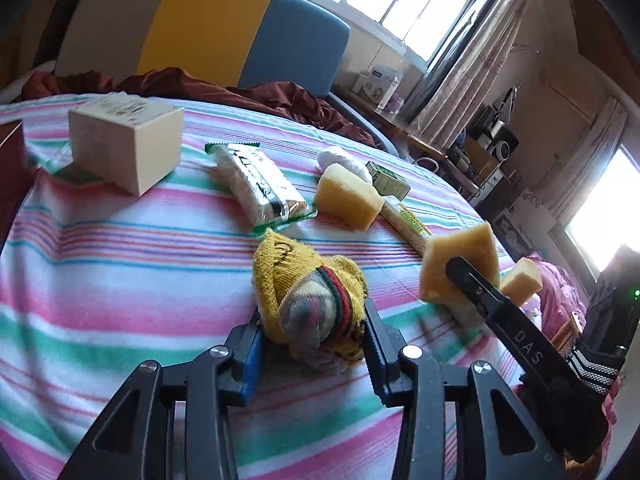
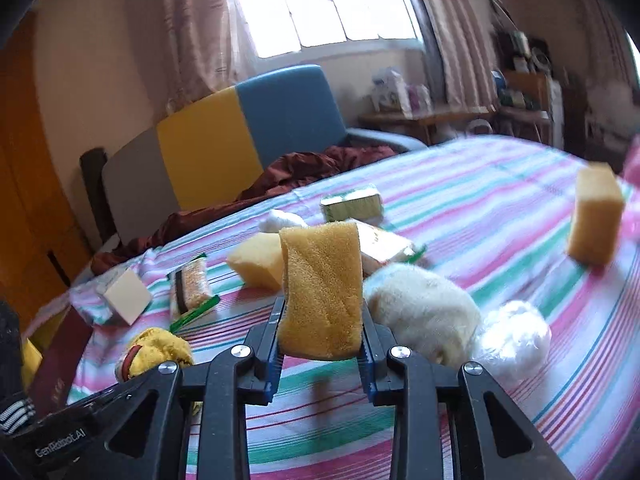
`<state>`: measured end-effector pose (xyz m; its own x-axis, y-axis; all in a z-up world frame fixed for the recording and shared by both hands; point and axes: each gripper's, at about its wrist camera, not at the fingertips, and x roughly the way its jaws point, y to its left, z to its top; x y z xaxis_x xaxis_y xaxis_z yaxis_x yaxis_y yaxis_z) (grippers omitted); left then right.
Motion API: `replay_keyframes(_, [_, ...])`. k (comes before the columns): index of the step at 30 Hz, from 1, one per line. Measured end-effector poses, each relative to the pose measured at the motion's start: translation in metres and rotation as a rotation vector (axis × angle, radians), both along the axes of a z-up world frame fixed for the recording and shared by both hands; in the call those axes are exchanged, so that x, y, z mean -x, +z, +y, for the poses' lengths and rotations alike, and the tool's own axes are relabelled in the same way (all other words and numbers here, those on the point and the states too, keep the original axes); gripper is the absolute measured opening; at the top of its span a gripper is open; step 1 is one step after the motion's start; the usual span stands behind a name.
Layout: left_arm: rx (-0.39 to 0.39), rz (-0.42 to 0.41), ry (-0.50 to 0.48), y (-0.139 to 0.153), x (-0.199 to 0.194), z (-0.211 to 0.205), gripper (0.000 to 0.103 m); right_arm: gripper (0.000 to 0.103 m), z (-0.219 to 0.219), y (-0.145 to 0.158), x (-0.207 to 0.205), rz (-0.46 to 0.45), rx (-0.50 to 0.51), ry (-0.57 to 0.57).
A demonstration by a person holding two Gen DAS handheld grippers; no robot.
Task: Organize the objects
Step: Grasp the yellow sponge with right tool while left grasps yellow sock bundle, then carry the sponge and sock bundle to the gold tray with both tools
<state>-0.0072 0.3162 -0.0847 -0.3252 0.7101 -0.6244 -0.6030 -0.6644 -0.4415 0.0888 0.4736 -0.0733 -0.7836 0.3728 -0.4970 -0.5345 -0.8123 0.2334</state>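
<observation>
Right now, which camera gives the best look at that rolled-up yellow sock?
The left wrist view: the yellow sock sits centred and close between the left gripper fingers. The right wrist view catches it small, low on the left, partly hidden.

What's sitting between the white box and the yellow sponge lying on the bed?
A long snack packet with green ends lies between the white box and the sponge on the striped sheet, clearest in the left wrist view.

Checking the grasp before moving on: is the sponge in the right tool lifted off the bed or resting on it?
Lifted. The sponge sits pinched in the right tool, with striped bedsheet visible beneath it.
</observation>
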Motion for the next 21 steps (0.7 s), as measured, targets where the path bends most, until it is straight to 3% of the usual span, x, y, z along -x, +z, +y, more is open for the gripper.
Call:
replay_keyframes(5, [0.001,0.006,-0.027,0.000,-0.009,-0.007,0.043,0.031,-0.015,0.002,0.012,-0.043,-0.074,0.066])
replay_keyframes(14, [0.044,0.113,-0.116,0.021,-0.044,-0.033,0.041,0.031,-0.014,-0.004,0.014,-0.082,-0.059,0.056])
replay_keyframes(21, [0.012,0.111,-0.105,0.038,-0.049,-0.068,0.041,0.031,-0.040,-0.001,0.026,-0.139,-0.184,0.112])
